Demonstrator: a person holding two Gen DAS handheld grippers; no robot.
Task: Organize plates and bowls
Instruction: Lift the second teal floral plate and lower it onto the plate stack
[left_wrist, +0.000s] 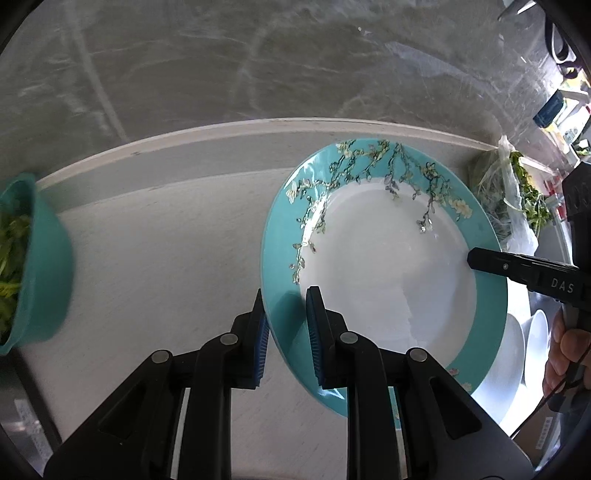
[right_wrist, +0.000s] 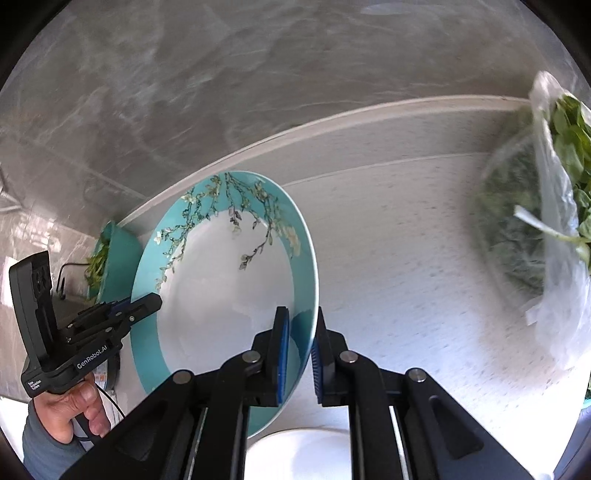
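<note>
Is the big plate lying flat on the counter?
No, the plate is lifted and tilted, its teal rim pinched on opposite sides by the left gripper and the right gripper, above the counter.

Bright daylight fills my view, glaring off the plate (left_wrist: 388, 266). Fisheye edges bend and darken. The far bag of greens (right_wrist: 546, 221) blurs.

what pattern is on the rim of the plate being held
Teal rim with flowering branches that spill onto the white centre of the plate; clearest in the left wrist view.
</note>
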